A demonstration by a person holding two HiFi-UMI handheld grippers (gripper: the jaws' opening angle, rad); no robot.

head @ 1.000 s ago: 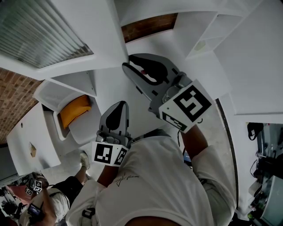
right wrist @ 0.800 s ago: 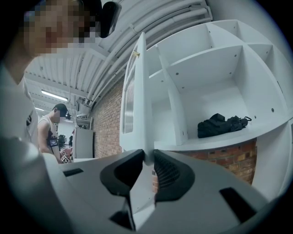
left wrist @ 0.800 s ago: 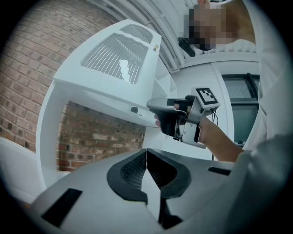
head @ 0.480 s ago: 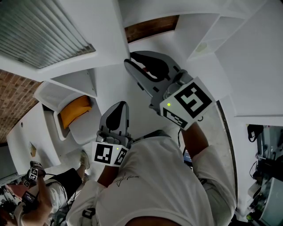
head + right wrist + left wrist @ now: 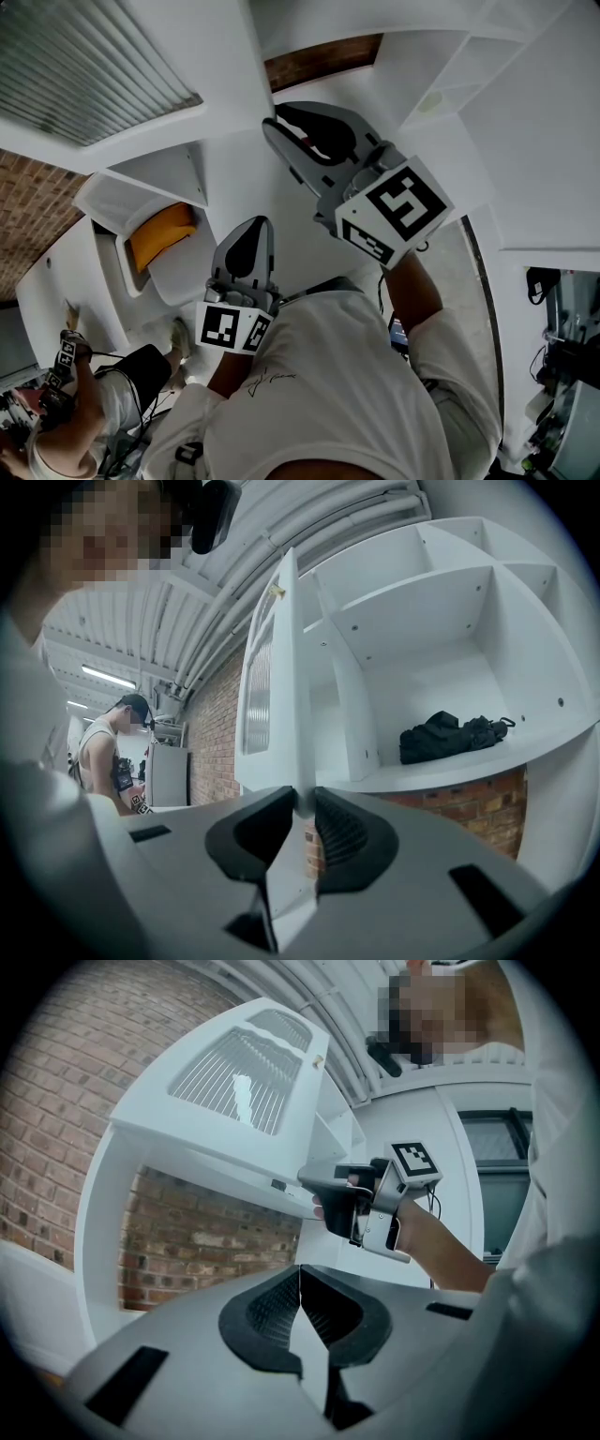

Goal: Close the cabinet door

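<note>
Since the earlier frames, the bystander [image 5: 66,422] at lower left has moved toward the edge of the head view, and the right claw [image 5: 302,803] sits slightly higher.

Left to right:
- **Brick wall** [image 5: 56,1119].
- **Cabinet door** [image 5: 94,66]: white with a louvred panel, standing open, swung out from the cabinet.
- **Left claw** [image 5: 300,1274]: clenched, its jaws pressed together with nothing between them. It is held low in front of the person's torso, apart from the door.
- **Right claw**: raised above the left one and grasping the door's edge near its lower corner. In the right gripper view the panel shows edge-on between the pads. In the left gripper view the same claw appears from the side, clamped on that corner.
- **Shelves** [image 5: 441,611]: white and exposed, to the right of the door. A black bag [image 5: 450,735] lies on the lower shelf, above a strip of brick.
</note>
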